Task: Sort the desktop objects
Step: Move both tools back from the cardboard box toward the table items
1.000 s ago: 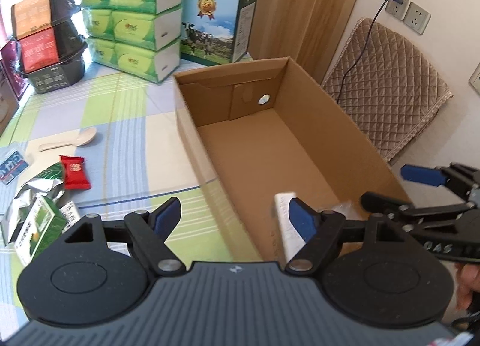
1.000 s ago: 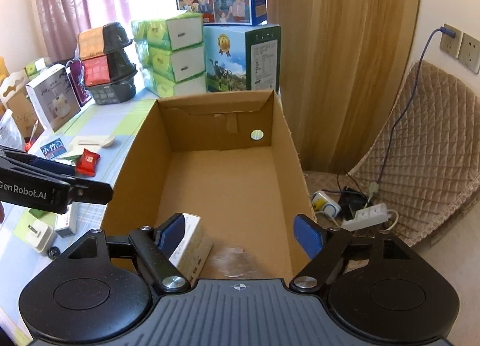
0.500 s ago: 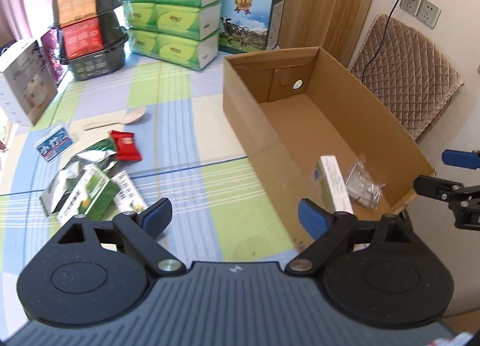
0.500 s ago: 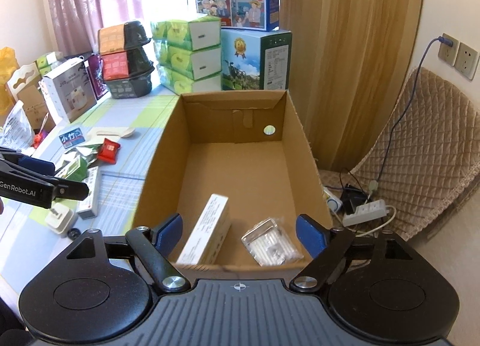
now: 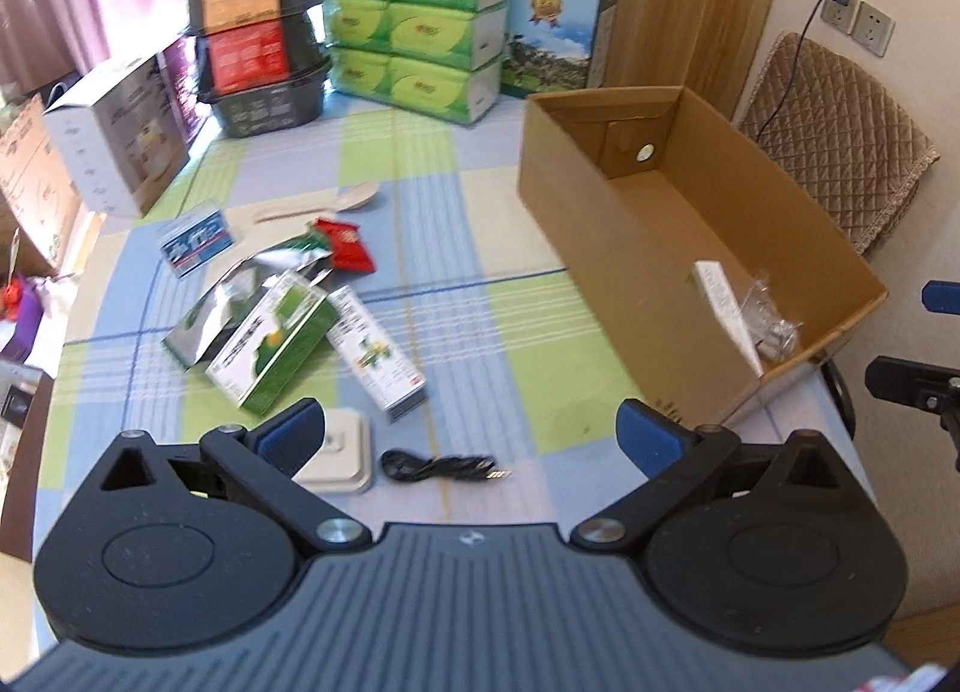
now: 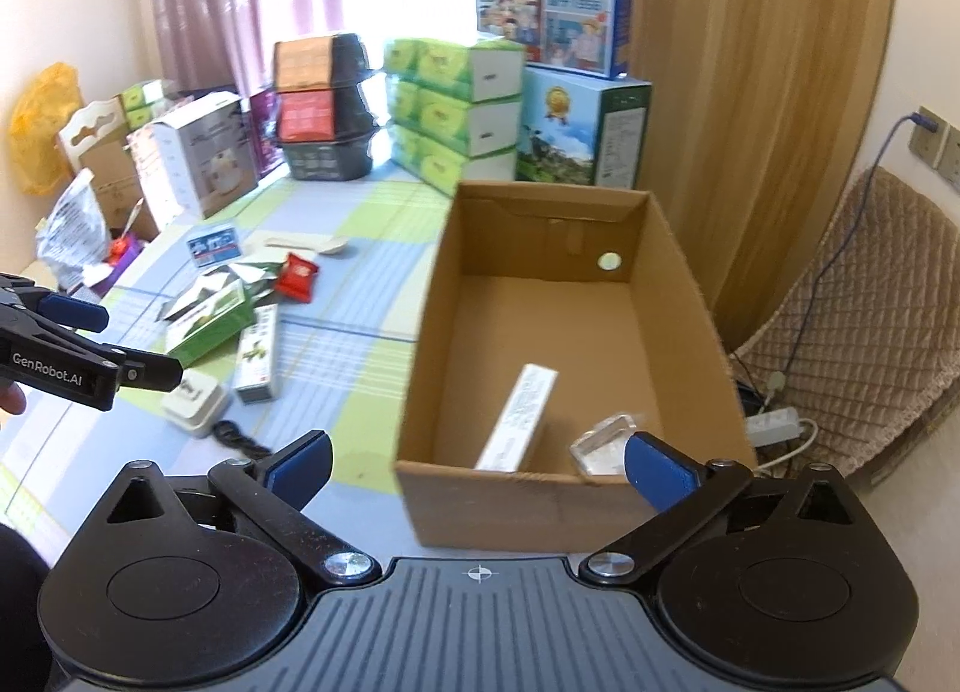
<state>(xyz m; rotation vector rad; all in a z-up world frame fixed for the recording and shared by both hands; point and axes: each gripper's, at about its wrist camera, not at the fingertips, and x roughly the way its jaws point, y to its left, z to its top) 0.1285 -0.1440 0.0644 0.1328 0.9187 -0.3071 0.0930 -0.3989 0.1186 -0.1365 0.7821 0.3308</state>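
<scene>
Both tools are hanging with fingers apart and empty: the left tool [image 5: 471,440] just short of the white charger [image 5: 337,452], the right tool [image 6: 477,467] facing the cardboard box's [image 6: 432,344] near wall. The loose items are lying left of the box. The left should probably be dropping straight onto the charger, avoiding the black cable [image 5: 441,465] beside it; the worktop between charger and box is lying open.
</scene>
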